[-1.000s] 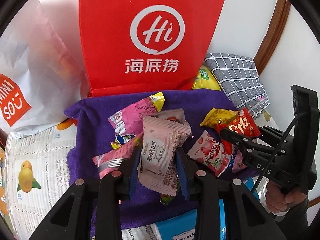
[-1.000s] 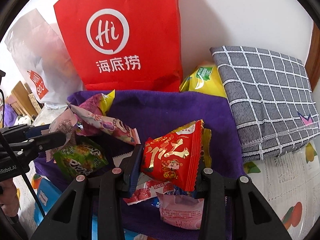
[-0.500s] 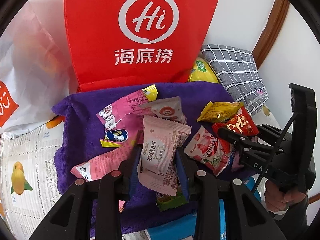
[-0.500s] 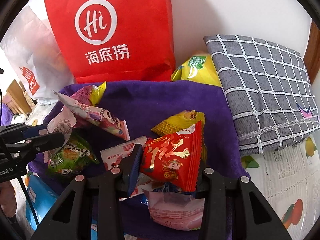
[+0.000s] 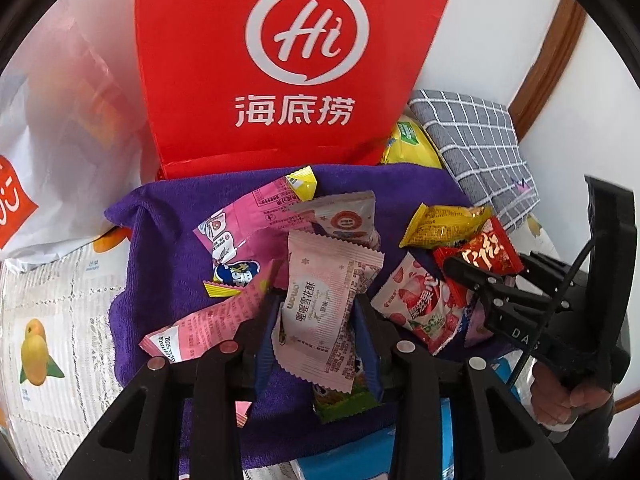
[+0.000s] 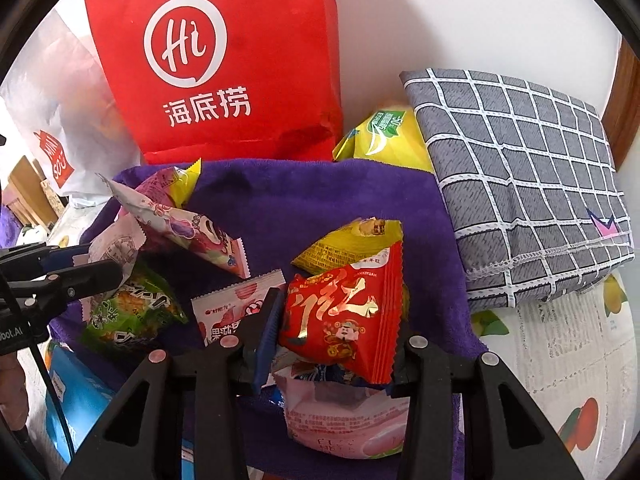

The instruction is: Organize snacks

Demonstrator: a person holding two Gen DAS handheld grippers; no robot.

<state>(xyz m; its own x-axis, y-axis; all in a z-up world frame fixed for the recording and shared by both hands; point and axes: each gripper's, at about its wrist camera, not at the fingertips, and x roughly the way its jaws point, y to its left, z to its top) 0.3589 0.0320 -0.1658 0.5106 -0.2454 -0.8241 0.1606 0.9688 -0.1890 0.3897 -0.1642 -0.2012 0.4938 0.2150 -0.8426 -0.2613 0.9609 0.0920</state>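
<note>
I note the red paper bag (image 5: pixel 296 60) standing at the back against the wall, with the purple towel (image 6: pixel 304 204) spread in front of it on the bench and the loose snacks scattered over the towel. My left claw (image 5: pixel 318 328) has the pale pink packet (image 5: pixel 324 312) between its blue pads; the jaws are opening slightly, yet the pads appear to press its sides. My right claw (image 6: pixel 336 332) is clamped on the red packet (image 6: pixel 344 316), held above the towel with a yellow packet (image 6: pixel 348 248) just behind it. In my judgement both packets are being carried for sorting, probably toward the bag. To do this well I should keep the left grip firm, since the thin wrapper can slip, and keep the two claws apart so the packets do not snag.
</note>
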